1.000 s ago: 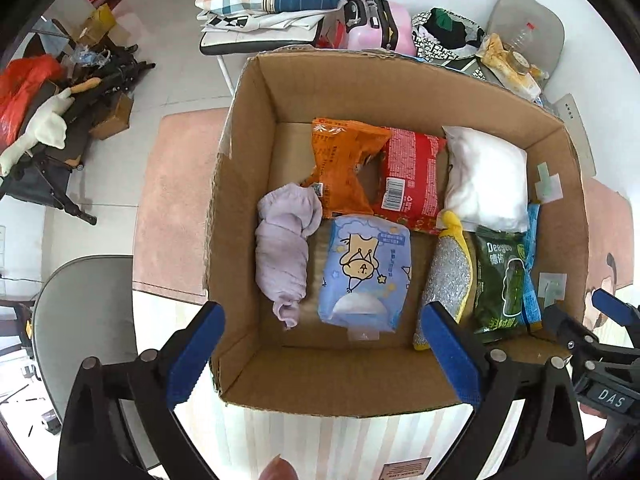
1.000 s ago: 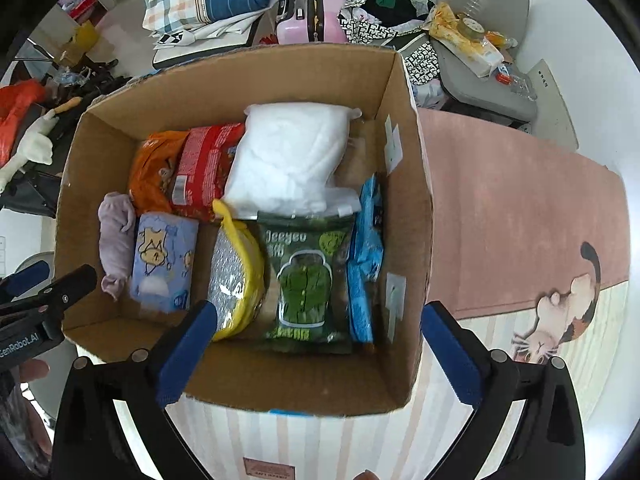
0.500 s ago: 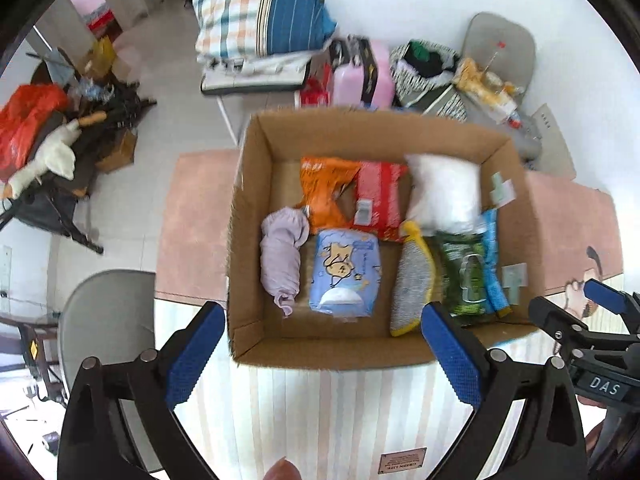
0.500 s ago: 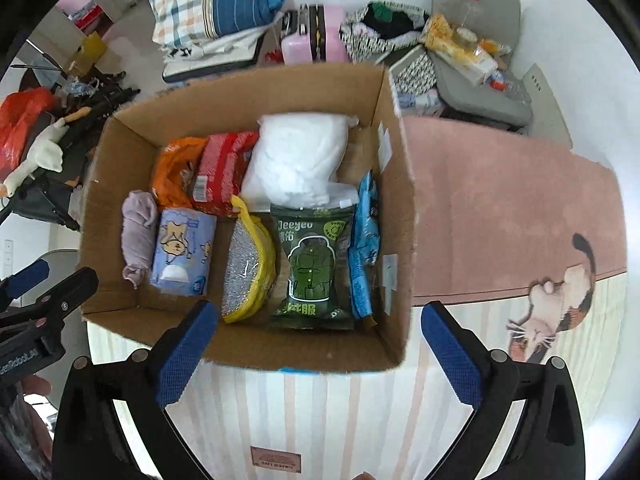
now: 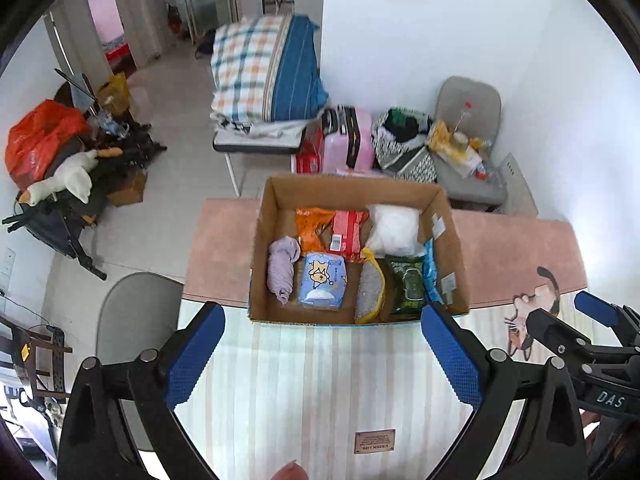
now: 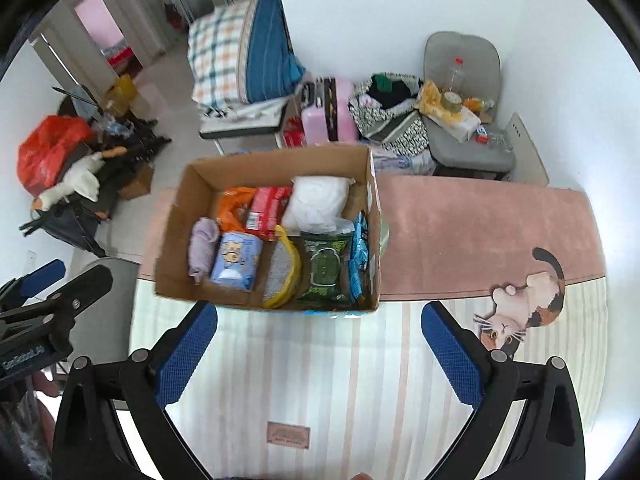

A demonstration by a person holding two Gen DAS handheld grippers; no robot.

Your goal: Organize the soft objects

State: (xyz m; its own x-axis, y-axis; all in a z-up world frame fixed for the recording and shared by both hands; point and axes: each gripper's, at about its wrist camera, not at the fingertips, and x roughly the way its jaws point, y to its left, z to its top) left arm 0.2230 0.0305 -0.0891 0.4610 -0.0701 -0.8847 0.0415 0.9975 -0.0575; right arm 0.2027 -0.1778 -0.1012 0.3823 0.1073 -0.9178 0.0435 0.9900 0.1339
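An open cardboard box [image 5: 267,236] [image 6: 176,208] stands on a striped and pink table mat. Inside lie a lilac rolled cloth [image 5: 282,268] [image 6: 202,246], a blue tissue pack [image 5: 323,284] [image 6: 236,260], an orange bag [image 5: 312,226], a red pack [image 5: 346,230], a white pillow pack [image 5: 394,226] [image 6: 318,202], a grey-yellow sponge [image 5: 370,292] [image 6: 282,276], a green pack [image 5: 408,286] [image 6: 326,268] and a blue packet [image 6: 358,256]. My left gripper [image 5: 322,354] is open and empty, high above the mat in front of the box. My right gripper [image 6: 318,356] is open and empty, likewise raised.
The mat [image 6: 460,240] with a cat picture [image 6: 520,312] covers the table right of the box. Behind the table are a folded plaid quilt [image 5: 264,72], a pink suitcase [image 5: 348,140] and a grey chair with clutter [image 5: 468,140]. Another grey chair [image 5: 136,312] stands at left.
Both grippers have pulled up and back from the box, which now looks smaller and farther. Both stay open and empty. The box contents have not moved.
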